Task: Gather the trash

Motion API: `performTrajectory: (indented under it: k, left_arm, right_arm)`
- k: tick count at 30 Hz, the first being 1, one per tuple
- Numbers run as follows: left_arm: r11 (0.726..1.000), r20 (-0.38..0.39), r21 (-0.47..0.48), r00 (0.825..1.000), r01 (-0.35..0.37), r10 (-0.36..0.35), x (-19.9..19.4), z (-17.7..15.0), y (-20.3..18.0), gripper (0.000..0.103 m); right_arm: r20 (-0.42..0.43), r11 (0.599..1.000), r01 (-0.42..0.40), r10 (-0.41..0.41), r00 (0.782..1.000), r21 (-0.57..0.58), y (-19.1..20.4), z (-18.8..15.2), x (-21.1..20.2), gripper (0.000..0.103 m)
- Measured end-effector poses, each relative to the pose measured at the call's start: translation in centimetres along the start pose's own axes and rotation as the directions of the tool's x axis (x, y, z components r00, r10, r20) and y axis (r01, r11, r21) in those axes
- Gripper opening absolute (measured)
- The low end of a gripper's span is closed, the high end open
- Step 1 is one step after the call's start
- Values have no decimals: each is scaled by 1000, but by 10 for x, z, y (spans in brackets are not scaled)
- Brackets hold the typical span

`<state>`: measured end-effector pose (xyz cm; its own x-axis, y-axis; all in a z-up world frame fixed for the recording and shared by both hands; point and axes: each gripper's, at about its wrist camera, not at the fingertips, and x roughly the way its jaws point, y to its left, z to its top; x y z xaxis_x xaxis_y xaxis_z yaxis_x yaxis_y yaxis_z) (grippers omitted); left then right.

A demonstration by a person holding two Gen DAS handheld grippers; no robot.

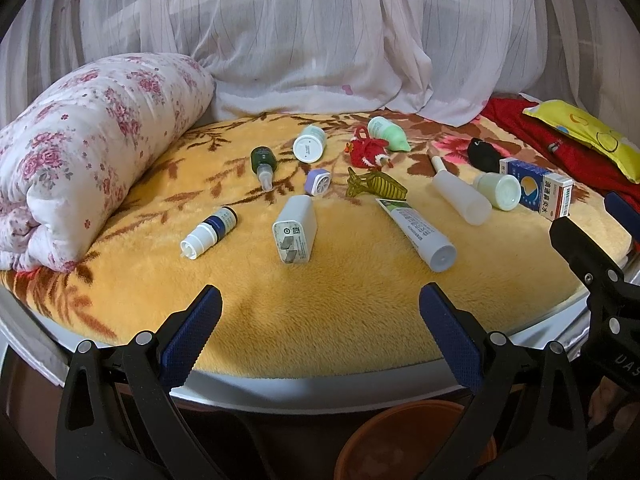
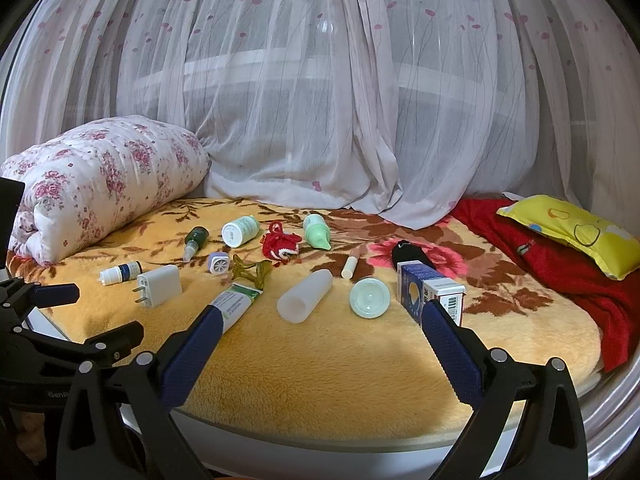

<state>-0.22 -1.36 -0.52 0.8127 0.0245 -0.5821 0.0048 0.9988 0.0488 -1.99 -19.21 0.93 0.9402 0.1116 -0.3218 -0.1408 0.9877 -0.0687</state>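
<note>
Near the blanket's (image 1: 320, 300) front edge, both grippers, left (image 1: 320, 312) and right (image 2: 320, 332), gape empty; box (image 2: 430, 294) with Chinese lettering lies rightward.

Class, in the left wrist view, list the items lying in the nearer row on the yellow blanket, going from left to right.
Blue-banded bottle → white charger plug → white tube → clear plastic bottle → pale green jar → blue and white medicine box.
</note>
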Motion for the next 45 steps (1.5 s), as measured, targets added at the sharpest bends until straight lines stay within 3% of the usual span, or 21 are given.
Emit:
performTrajectory:
  k: [45]
  left_arm:
    - [1000, -11, 9, 1000, 3, -3, 1, -8, -3, 96]
  right_arm:
    - [-6, 1000, -2, 2, 1000, 5, -1, -2, 0, 98]
